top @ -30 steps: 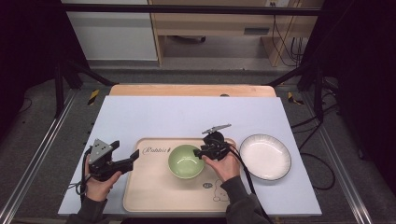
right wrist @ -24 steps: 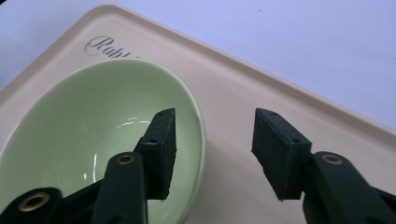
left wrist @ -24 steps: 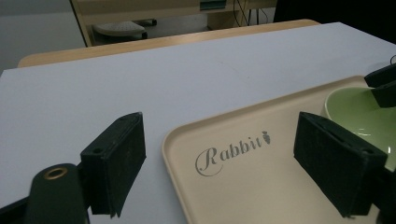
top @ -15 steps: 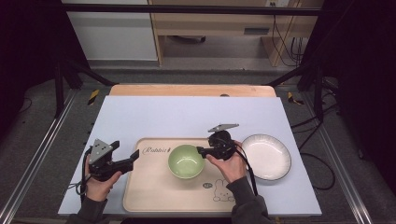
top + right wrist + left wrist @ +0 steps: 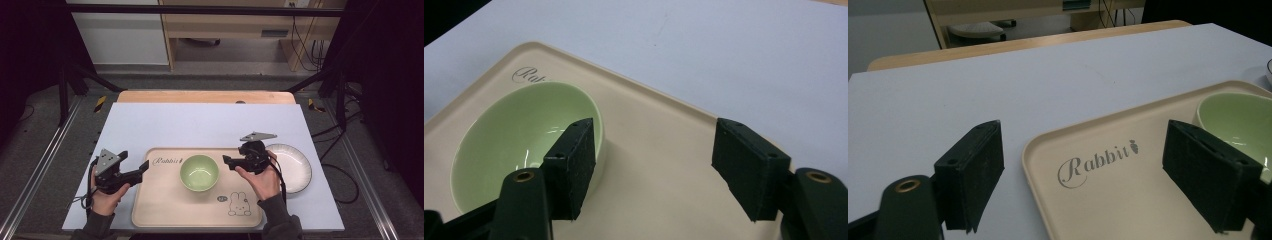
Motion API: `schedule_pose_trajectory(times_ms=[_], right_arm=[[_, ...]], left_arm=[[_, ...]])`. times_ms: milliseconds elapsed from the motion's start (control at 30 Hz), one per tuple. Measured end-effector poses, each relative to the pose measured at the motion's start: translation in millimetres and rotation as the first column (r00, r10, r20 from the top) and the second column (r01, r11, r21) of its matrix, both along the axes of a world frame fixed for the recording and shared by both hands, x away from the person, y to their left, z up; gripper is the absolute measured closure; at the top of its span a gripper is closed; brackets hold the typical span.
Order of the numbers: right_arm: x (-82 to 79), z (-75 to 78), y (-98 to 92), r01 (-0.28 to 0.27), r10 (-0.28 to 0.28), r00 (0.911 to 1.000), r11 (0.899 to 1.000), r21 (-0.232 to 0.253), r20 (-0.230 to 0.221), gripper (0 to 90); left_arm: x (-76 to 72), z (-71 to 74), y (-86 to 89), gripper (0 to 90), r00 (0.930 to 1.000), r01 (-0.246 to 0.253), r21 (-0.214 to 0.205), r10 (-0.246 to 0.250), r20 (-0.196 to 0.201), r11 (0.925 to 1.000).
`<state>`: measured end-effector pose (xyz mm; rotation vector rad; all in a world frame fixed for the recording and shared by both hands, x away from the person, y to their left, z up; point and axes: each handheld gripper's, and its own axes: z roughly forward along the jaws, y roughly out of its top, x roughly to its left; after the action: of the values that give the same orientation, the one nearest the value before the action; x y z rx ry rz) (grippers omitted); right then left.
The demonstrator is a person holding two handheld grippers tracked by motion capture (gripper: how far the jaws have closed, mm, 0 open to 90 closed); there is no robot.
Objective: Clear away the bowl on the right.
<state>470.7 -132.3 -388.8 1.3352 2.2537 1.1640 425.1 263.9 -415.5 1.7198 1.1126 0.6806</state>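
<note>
A pale green bowl [image 5: 199,172] stands empty in the middle of a beige tray [image 5: 165,205] printed with "Rabbit" and a rabbit drawing. My right gripper [image 5: 227,161] hovers just right of the bowl, pointing left at it. Its jaws have just been opening and stand apart over bare tray [image 5: 649,115] with nothing between them. In the right gripper view the bowl [image 5: 514,135] lies behind the left jaw of that gripper [image 5: 654,145]. My left gripper [image 5: 142,170] rests at the tray's left edge, open. The left gripper [image 5: 1083,150] frames the tray's corner [image 5: 1128,200], with the bowl [image 5: 1243,120] at the right.
A white plate [image 5: 295,167] lies on the light blue table cover [image 5: 200,125] right of the tray, under my right hand's far side. A wooden table edge [image 5: 205,96] runs along the back. Dark frame legs and cables stand beyond both sides.
My right gripper has drawn back to the right from the bowl's rim and risen a little, with its jaws wider apart. The bowl stays on the tray. The left gripper has not moved.
</note>
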Motion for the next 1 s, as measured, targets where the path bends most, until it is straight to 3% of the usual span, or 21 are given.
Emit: schedule_pose_trajectory(times_ms=[200,367,567,800,867,1000], right_arm=[[-6.3,2.7,-22.0,0.036,-0.038,0.9982,0.999,0.035,0.047,29.6],[-9.6,3.6,-34.5,0.06,-0.062,0.9966,0.997,0.044,0.054,29.2],[-14.2,3.7,-61.4,0.104,-0.106,0.9931,0.994,0.041,0.05,22.1],[-16.9,-0.7,-87.2,0.179,-0.181,0.9815,0.983,0.028,0.063,20.0],[-16.4,-5.7,-99.4,0.217,-0.218,0.9749,0.976,0.024,0.046,19.2],[-14.6,-11.4,-109.5,0.237,-0.237,0.971,0.971,-0.002,0.031,19.5]], left_arm=[[0.7,-1.7,-0.6,16.4,1.0,0.001,0.003,-0.001,-0.007,1.0],[1.4,-2.8,-1.1,16.4,0.9999,0.001,0.005,-0.001,-0.01,1.0],[1.0,-2.2,-0.1,16.4,1.0,0.0,0.004,0.0,-0.008,1.0],[0.5,-0.9,0.6,16.4,1.0,0.002,0.004,-0.002,-0.004,1.0],[0.6,-1.0,0.7,16.3,1.0,0.003,0.004,-0.003,-0.005,1.0],[0.7,-1.0,0.7,16.3,1.0,0.003,0.003,-0.003,-0.005,1.0]])
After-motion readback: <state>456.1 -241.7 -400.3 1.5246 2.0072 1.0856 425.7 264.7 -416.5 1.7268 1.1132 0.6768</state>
